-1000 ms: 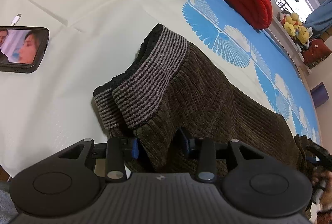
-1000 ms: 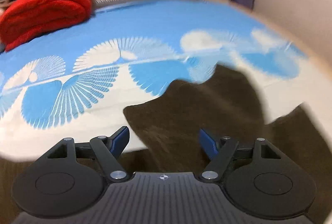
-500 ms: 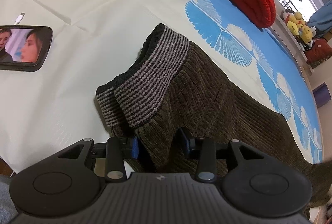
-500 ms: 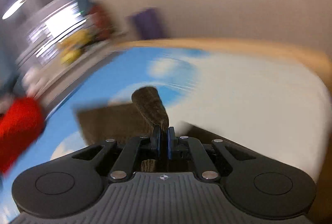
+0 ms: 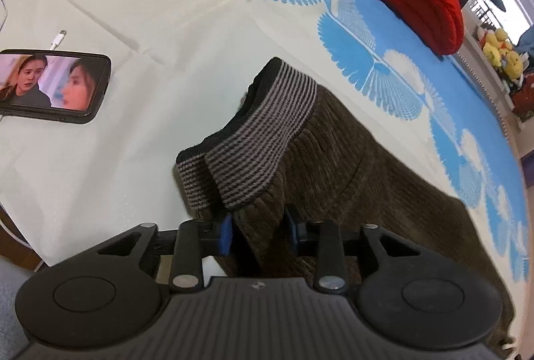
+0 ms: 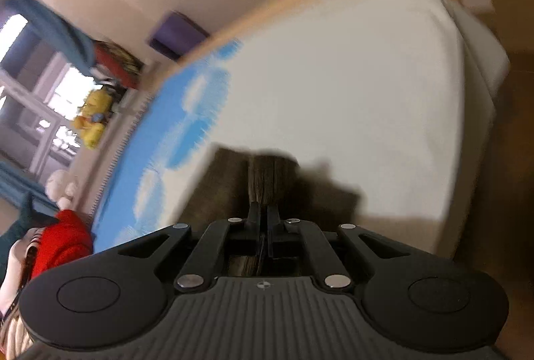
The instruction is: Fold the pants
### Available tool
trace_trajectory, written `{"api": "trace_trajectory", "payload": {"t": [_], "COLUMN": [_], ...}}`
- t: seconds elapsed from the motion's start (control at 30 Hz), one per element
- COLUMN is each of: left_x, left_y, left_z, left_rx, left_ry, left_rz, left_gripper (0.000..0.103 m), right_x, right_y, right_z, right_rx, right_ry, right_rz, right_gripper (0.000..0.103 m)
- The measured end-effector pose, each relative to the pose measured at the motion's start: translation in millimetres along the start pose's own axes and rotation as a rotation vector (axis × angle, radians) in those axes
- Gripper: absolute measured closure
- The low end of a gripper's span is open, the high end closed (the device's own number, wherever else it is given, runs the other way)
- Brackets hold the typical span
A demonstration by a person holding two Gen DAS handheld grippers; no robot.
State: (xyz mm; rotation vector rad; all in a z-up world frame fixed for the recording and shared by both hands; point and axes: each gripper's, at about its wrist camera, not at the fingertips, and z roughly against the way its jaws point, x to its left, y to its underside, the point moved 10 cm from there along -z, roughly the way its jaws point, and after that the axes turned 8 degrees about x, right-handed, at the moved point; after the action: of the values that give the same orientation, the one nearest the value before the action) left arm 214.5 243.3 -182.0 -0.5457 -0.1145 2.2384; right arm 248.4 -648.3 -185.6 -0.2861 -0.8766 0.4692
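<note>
Left wrist view: the left gripper (image 5: 258,231) straddles a bunched ridge of the pants (image 5: 350,180) just below the striped waistband (image 5: 260,143), fingers (image 5: 226,234) narrowed against the cloth and apparently gripping it; the pants lie across the bed (image 5: 133,26), a phone (image 5: 50,86) well off to the side; best to keep this end pinned flat while the other end travels; right wrist view, blurred: the right gripper (image 6: 263,216) is clamped tight on a thin fold of pants (image 6: 263,180) rising between its fingers, the rest spread on the bed (image 6: 333,93) beneath; carry it over evenly so edges align.
</note>
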Motion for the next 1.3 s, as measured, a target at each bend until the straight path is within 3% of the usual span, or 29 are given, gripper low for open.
{"api": "trace_trajectory", "payload": {"t": [0.13,0.2,0.27,0.37,0.4,0.53,0.63,0.67,0.7,0.73,0.77,0.83,0.87,0.97,1.0,1.03,1.07,1.1,1.13,1.3], "left_x": [0,-3,-3,-7,-9,-13,-17,-18,-20,-21,-24,-28,-26,-23,-22,-21,-20,-19,-19,-28], "left_y": [2,4,9,13,13,13,15,16,17,18,18,17,15,15,17,17,19,21,23,30], "left_z": [2,1,-3,-4,-4,-8,-16,-18,-20,-21,-19,-14,-12,-11,-11,-11,-10,-10,-10,-14], "left_rx": [-0.004,-0.017,-0.006,-0.006,-0.006,0.0,0.01,0.008,0.01,0.006,-0.003,-0.004,-0.008,0.01,0.009,0.007,0.009,0.015,0.015,0.022], "left_ry": [-0.017,-0.023,-0.009,-0.01,-0.013,-0.024,-0.042,-0.06,-0.084,-0.102,-0.098,-0.067,-0.084,-0.072,-0.063,-0.061,-0.064,-0.06,-0.052,-0.068], "left_rz": [-0.013,-0.031,-0.021,-0.026,-0.032,-0.033,-0.027,-0.041,-0.064,-0.083,-0.098,-0.095,-0.092,-0.085,-0.075,-0.067,-0.058,-0.048,-0.04,-0.063], "left_gripper": [0.07,0.065,0.051,0.043,0.041,0.03,0.022,0.022,0.024,0.032,0.051,0.065,0.07,0.07,0.068,0.06,0.041,0.031,0.019,0.019], "right_x": [31,28,15,-2,-5,10,7,5,4,4,4,8,8,1,-2,-6,-9,-10,-10,5], "right_y": [-50,-59,-54,-31,-25,-8,-11,-10,-11,-13,-11,-15,-17,-27,-27,-26,-24,-22,-19,-4], "right_z": [31,38,30,14,9,-23,-49,-52,-55,-57,-56,-47,-36,-8,-4,-1,-4,-9,-12,-40], "right_rx": [-0.103,-0.136,-0.101,0.005,0.019,0.035,0.038,0.044,0.042,0.047,0.067,0.061,0.038,-0.013,-0.012,0.003,0.034,0.052,0.054,0.07], "right_ry": [0.052,0.133,0.157,0.065,0.044,0.051,0.167,0.204,0.232,0.274,0.293,0.3,0.292,0.276,0.254,0.236,0.222,0.217,0.219,0.325], "right_rz": [0.091,0.164,0.182,0.109,0.101,0.154,0.19,0.205,0.22,0.245,0.256,0.26,0.259,0.245,0.238,0.235,0.23,0.225,0.229,0.367], "right_gripper": [0.103,0.1,0.096,0.065,0.062,0.062,0.063,0.071,0.099,0.103,0.103,0.103,0.103,0.099,0.098,0.093,0.076,0.062,0.061,0.064]}}
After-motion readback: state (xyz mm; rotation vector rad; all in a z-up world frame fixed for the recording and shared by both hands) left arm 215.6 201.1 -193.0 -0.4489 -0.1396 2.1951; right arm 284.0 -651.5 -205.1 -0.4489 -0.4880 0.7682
